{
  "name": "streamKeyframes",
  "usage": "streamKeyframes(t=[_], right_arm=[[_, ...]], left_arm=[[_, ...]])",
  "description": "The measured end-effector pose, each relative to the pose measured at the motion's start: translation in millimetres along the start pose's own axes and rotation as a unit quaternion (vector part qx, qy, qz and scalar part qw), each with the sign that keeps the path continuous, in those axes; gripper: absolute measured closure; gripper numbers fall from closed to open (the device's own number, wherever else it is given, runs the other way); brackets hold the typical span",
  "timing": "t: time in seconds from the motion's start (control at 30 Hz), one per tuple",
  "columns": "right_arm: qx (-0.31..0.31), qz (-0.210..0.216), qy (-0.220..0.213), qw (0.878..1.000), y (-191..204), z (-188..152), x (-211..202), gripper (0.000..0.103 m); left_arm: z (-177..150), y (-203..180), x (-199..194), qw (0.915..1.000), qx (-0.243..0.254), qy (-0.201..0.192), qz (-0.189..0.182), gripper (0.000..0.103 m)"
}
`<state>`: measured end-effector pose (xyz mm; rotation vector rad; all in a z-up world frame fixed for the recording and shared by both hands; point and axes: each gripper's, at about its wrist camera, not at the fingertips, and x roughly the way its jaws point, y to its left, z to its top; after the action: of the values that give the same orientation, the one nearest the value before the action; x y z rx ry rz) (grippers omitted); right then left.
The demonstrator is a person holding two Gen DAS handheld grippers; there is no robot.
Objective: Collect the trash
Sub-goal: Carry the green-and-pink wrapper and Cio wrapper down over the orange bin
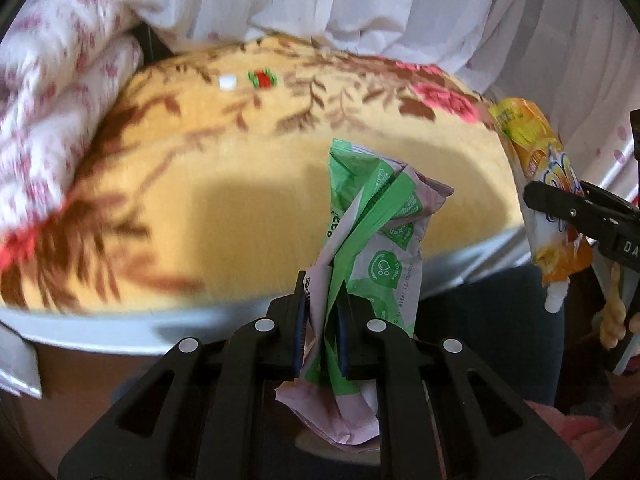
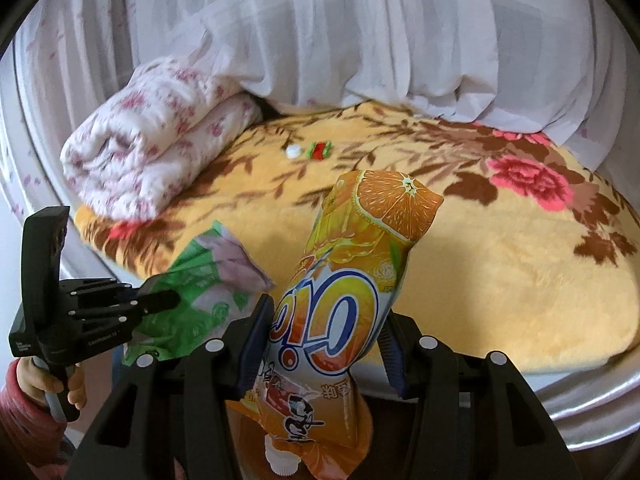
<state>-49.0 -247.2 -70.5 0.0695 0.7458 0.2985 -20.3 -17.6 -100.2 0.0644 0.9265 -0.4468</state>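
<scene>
My left gripper (image 1: 322, 320) is shut on a crumpled green and pale wipes wrapper (image 1: 376, 232) and holds it above the bed's near edge; the wrapper also shows in the right wrist view (image 2: 200, 292). My right gripper (image 2: 324, 344) is shut on an orange juice pouch (image 2: 352, 280), spout end down; the pouch shows at the right of the left wrist view (image 1: 548, 208). A small white cap (image 2: 292, 151) and a red and green candy wrapper (image 2: 320, 149) lie far back on the yellow floral blanket (image 2: 500, 264).
A rolled white and pink floral quilt (image 2: 160, 160) lies at the blanket's left. White curtains (image 2: 360, 40) hang behind the bed. The bed's grey edge (image 2: 580, 404) runs along the front.
</scene>
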Motion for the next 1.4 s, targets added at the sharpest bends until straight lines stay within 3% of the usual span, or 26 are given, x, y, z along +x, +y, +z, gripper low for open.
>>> streamKeyframes(t=[0.37,0.67,1.03,1.4], right_arm=[[-0.044,0.024,0.081,0.995,31.7,-51.3,27.7,0.054],[-0.037,0.035,0.161,0.986,28.3,-85.3,67.9,0.054],[-0.012,0.034,0.242,0.97,11.8,-125.7,121.3,0.054],[-0.002,0.033,0.272,0.962,8.4,-139.0,150.9,0.053]], left_arm=[[-62.1,-11.1,38.7,0.9965,0.013,0.081,-0.018,0.091],[-94.7,-9.4,89.2,0.9862,0.0,0.164,-0.024,0.091],[-116.5,-2.8,135.5,0.9723,-0.008,0.233,-0.012,0.091],[-115.3,0.6,170.7,0.9575,-0.031,0.286,-0.013,0.091]])
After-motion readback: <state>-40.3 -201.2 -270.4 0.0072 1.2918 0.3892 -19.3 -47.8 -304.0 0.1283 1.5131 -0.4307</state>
